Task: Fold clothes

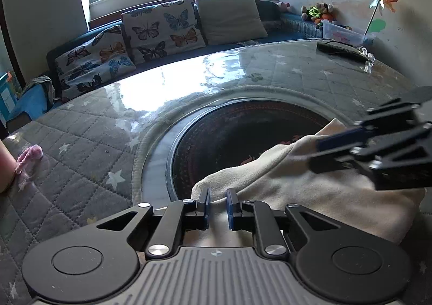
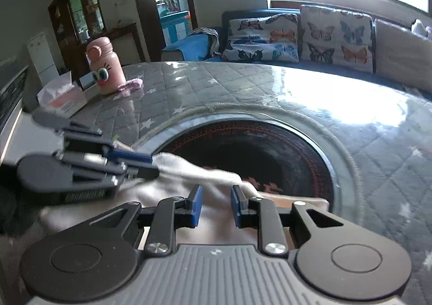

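Cream cloth (image 1: 310,186) bunched at the near rim of a dark round inset (image 2: 270,148) (glossy quilted table), left gripper (image 1: 218,203) narrow over its edge, grip unclear, right gripper (image 2: 216,203) narrow, grip unclear.

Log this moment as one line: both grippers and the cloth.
left gripper: cloth between fingers, nearly closed | right gripper: over cloth, closing | cloth: cream, bunched on table
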